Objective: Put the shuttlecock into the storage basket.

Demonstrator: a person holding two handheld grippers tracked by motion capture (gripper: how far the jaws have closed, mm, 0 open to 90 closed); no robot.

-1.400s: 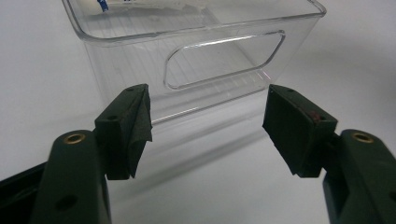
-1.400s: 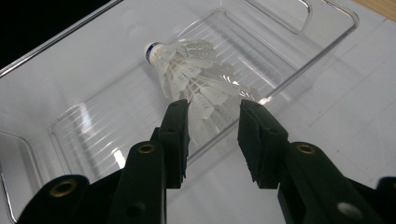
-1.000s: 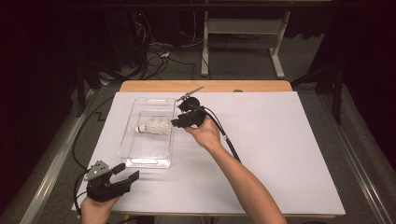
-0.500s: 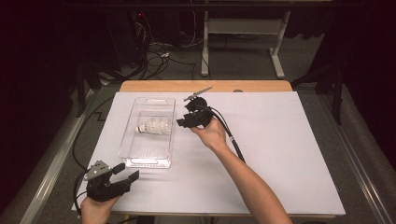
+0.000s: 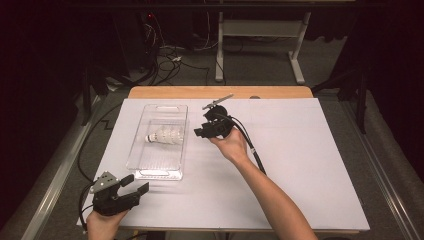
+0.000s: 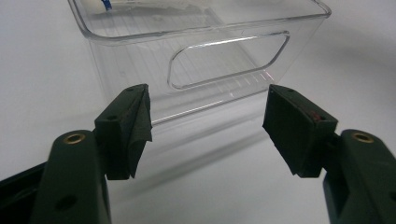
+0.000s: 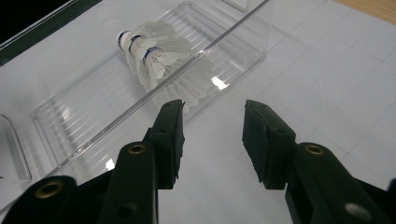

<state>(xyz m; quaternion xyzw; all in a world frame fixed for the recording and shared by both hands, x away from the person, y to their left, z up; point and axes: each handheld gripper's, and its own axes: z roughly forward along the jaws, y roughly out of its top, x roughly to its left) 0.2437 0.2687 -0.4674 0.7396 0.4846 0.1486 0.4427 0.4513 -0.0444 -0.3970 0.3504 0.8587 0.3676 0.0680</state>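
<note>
1. Dark room, cables on the floor behind; wooden table [image 5: 220, 92] under a white sheet [image 5: 300, 165], with a clear tray [image 5: 156, 171] on its left half.
2. Lying on its side inside the tray: a white shuttlecock [image 5: 164, 135], round cork end toward the tray's left wall, feathers toward the right hand-held gripper [image 5: 200, 133].
3. Right hand-held gripper held just outside the tray's right wall, jaws spread about halfway, nothing between them.
4. Left hand-held gripper [image 5: 136, 186] near the front left corner of the sheet, jaws spread wide and empty, aimed at the tray's handle cutout [image 6: 229, 58].
5. Risks, as a judgement: 
 - bumping the tray wall on any return reach and sliding the light tray across the sheet, since nothing pins it down;
 - crushing or bending the feathers if pinched from the skirt side rather than the cork;
 - rolling of the shuttlecock along the ribbed tray floor after a nudge.
6. Against a second earlier: right hand-held gripper then over the tray at the shuttlecock's feathers, now drawn back clear of the right wall; shuttlecock in much the same spot; left hand unmoved.
</note>
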